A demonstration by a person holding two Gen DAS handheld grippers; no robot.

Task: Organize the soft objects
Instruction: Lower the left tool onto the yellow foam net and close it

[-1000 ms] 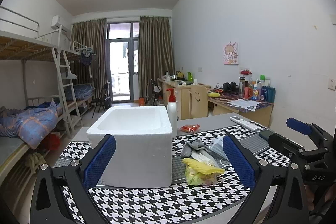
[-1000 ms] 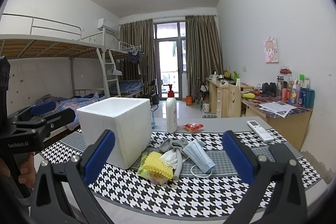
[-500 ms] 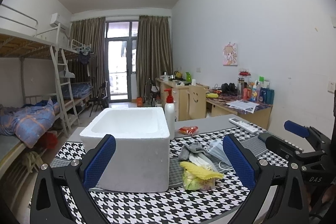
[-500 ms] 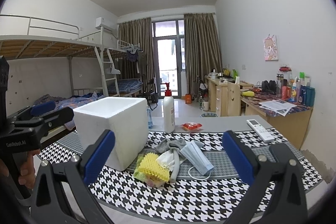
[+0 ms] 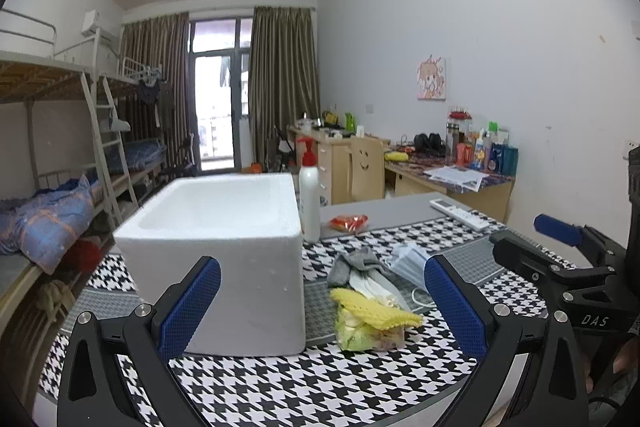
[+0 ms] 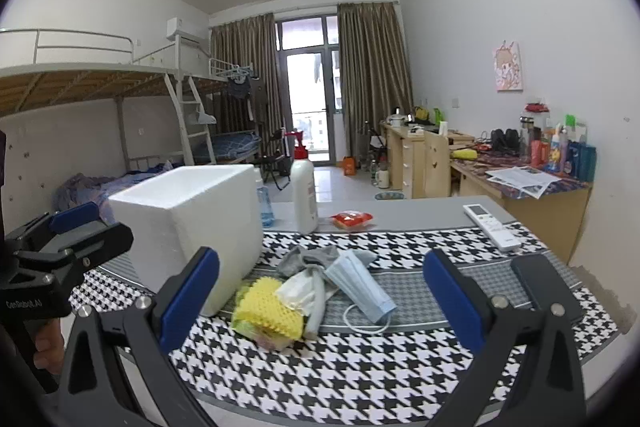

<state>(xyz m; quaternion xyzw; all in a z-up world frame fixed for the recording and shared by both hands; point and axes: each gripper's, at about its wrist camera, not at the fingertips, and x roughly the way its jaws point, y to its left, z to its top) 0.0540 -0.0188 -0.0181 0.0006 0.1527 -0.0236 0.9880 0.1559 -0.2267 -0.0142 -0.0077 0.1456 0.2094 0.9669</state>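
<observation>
Both grippers held above the near edge of the table, which carries a black-and-white houndstooth cloth. My left gripper is released, jaws spread wide, nothing between them; my right gripper likewise released and empty.

Soft items sit in one loose heap on the cloth just right of the white foam box: knobbly yellow sponge on top of a clear bag of greenish material, a pale blue face mask with white ear loop trailing, a grey sock at the back, and a white mask or wrapper between them. Pieces overlap and touch.

The box stands open-topped beside the heap, presumably the bin. From the left view the interior looks empty, though its floor is hidden.

Judgement: nothing sorted yet. Wide jaws suit soft stuff. Right gripper faces the heap squarely, so it should pick first; sponge is topmost
</observation>
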